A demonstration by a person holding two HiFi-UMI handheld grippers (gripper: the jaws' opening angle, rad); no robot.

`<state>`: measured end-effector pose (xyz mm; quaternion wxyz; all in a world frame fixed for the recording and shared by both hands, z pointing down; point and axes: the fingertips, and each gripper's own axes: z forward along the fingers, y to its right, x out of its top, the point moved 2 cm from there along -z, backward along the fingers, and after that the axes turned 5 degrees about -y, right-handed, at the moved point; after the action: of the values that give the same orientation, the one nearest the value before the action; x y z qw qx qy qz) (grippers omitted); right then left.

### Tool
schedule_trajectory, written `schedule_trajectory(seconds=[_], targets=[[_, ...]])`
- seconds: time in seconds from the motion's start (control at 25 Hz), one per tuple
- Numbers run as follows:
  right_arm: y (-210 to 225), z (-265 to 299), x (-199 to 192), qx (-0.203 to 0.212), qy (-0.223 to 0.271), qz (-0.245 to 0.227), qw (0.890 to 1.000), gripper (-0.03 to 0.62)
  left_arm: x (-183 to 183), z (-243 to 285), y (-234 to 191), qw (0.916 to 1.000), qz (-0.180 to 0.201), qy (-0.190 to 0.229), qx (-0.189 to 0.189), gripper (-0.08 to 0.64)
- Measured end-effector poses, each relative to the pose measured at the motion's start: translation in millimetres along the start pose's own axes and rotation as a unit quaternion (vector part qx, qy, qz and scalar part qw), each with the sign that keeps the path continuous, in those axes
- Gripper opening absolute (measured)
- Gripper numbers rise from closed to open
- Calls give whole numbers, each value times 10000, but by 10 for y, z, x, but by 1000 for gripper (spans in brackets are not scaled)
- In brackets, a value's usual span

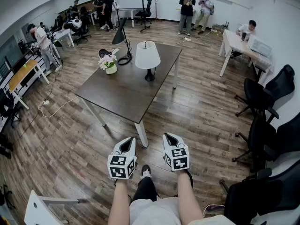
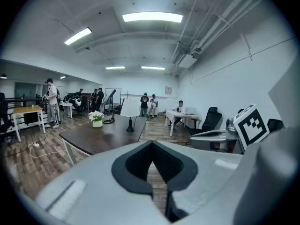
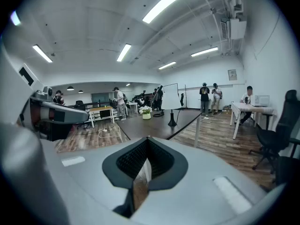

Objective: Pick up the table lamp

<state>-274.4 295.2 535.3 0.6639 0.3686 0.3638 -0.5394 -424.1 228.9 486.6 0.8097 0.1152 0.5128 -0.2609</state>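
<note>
- Left gripper (image 1: 127, 141): pale grey plastic shell with a marker cube at its back, held low over the person's lap. Its dark ribbed pads are clenched tip to tip, with nothing between them.
- Right gripper (image 1: 169, 137): same build, just beside the left one. Its jaws are also pressed together and empty.
- Floor (image 1: 197, 116): glossy brown wood planks under both grippers and all round the table.
- Table (image 1: 117, 95): dark matte rectangular top on thin white legs, turned so one corner points at the person. It stands well apart from both grippers.
- Lamp (image 1: 148, 60): white tapered fabric shade on a slim black stem with a round black base. It stands upright near the right edge, toward the far right corner.
- Flowers (image 1: 108, 63): pale blooms in a small round white pot by the far left edge.
- Black arm (image 1: 121, 32): an angled bar at the far corner, with a looped cable at its foot.
- Chairs (image 1: 267, 125): black padded office seats along the right wall.
- People (image 1: 194, 8): standing by the far wall.
</note>
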Motion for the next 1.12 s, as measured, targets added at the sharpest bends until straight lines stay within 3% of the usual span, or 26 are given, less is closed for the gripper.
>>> schedule_trajectory(seconds=[0.28,0.52,0.64,0.96,1.12], targets=[[264,256,115,-35,-79,-64,9999,23,196,508,-85,9997,-64,78,-227,0],[685,446,102,-199,-192,185,9994,23,402,1028,-245,9994,-292,68,-185,2],[948,611,149,-294,-240,259,9989,23,565,1324,-249,9994,-224,75,-255,2],[1500,1197,632,136,-9,572,9983,25,1074,2112,-445,9996,-212,104,-164,2],[1732,1494,739,276,-269,285,9989,26,1260,2511,-485,9993,-316,130,-173,2]])
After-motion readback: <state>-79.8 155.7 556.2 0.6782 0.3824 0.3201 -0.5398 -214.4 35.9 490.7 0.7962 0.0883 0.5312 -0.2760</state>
